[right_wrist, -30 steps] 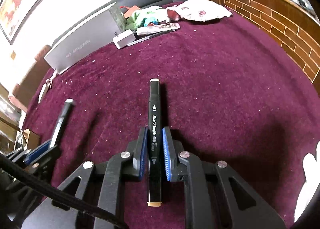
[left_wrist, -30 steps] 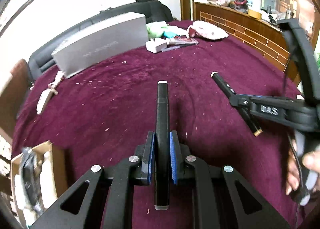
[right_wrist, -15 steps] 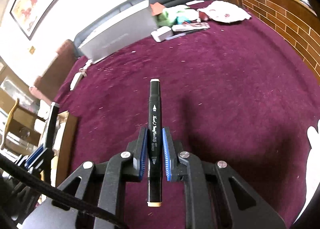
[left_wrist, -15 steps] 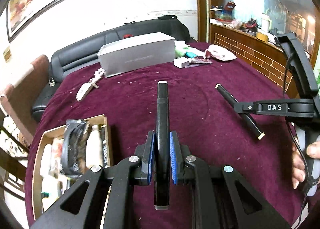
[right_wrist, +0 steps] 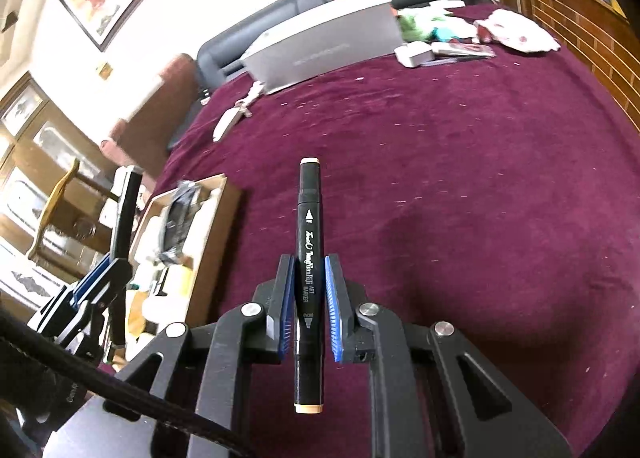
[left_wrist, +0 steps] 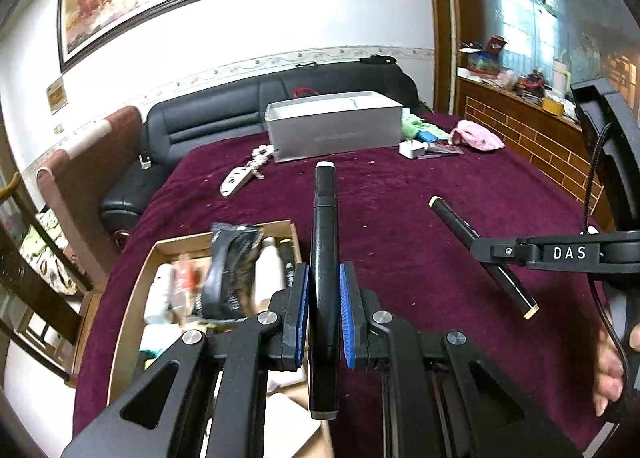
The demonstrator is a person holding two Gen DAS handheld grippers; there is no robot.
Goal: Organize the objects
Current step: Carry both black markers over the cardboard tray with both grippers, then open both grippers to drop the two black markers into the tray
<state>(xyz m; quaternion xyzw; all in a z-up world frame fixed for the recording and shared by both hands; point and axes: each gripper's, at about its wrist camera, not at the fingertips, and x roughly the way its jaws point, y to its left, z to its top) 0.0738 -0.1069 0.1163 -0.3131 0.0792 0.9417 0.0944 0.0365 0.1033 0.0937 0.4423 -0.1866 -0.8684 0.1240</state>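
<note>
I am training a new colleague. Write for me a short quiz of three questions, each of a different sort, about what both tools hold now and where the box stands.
1. True or false: the left tool is shut on a black marker.
2. Multiple choice: the end caps of the marker in the right tool are A) blue, B) beige, C) green.
3. Fill in: the open cardboard box of items rests on the ______ cloth, near its left edge.

Key:
1. True; its blue pads press both sides of the barrel.
2. B.
3. Dark red (maroon).
</note>
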